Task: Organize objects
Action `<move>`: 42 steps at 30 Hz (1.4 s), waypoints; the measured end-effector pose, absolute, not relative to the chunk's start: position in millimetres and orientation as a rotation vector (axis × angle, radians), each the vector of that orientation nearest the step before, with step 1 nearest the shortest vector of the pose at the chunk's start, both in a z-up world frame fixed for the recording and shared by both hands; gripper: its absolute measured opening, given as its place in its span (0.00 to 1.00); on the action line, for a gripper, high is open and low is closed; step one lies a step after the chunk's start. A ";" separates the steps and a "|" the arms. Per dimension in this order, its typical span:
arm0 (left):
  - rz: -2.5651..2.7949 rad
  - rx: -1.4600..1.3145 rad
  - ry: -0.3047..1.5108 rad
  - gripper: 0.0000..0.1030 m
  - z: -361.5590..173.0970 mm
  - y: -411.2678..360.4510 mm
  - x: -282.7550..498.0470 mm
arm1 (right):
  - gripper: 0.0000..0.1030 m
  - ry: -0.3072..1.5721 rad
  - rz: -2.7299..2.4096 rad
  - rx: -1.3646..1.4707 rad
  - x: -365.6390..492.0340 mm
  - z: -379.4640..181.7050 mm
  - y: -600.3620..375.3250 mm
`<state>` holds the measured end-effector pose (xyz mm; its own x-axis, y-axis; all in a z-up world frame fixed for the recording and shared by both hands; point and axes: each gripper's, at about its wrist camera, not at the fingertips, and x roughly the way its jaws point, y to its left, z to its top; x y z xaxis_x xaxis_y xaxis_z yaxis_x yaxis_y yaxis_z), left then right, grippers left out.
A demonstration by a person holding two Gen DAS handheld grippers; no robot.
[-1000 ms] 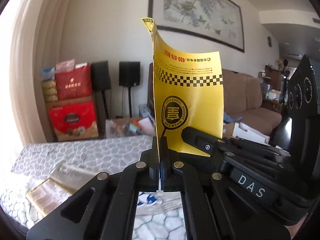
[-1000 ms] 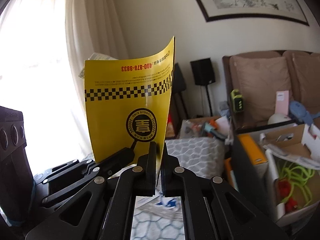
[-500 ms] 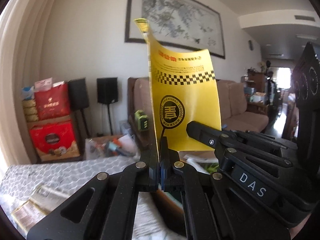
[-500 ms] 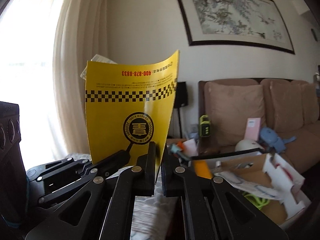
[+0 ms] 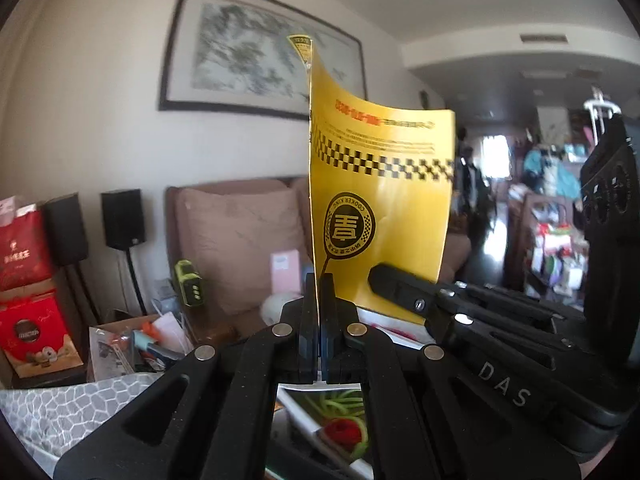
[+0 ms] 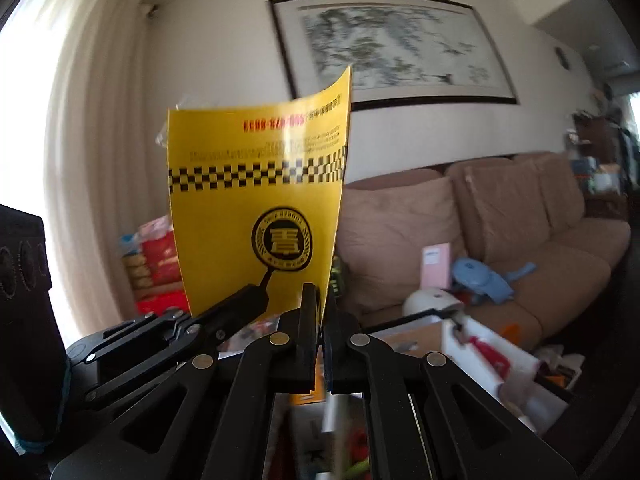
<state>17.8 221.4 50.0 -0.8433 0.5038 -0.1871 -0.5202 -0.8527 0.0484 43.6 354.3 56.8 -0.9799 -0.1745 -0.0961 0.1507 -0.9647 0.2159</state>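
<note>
So that it stays upright, the yellow leaflet (image 5: 380, 208) is pinched between left tool (image 5: 319, 280) and right tool (image 6: 319, 292).

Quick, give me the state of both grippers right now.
Left gripper: closed, pinching the left bottom edge of the yellow card.
Right gripper: closed, pinching the same yellow card at its right bottom edge.

Right gripper (image 6: 319, 296) clamps the lower edge of an upright yellow leaflet (image 6: 260, 192), its print upside down. Left gripper (image 6: 250, 300) grips the leaflet's bottom from the left. Behind: brown sofa (image 6: 500, 216), framed painting (image 6: 396, 48), somewhat blurred.
</note>
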 end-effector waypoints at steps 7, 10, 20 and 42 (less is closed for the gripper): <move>2.572 -0.183 0.237 0.00 44.8 249.4 45.0 | 0.05 -0.300 -2.990 0.137 46.5 53.1 373.4; 2.598 -0.216 0.147 0.00 38.0 236.3 41.0 | 0.05 -0.279 -2.965 0.156 44.0 52.9 361.8; 2.653 -0.255 0.091 0.00 33.3 216.6 26.4 | 0.05 -0.252 -2.947 0.173 41.7 50.8 349.2; 2.642 -0.348 0.031 0.01 25.7 216.0 14.1 | 0.05 -0.210 -2.941 0.232 38.0 45.3 351.1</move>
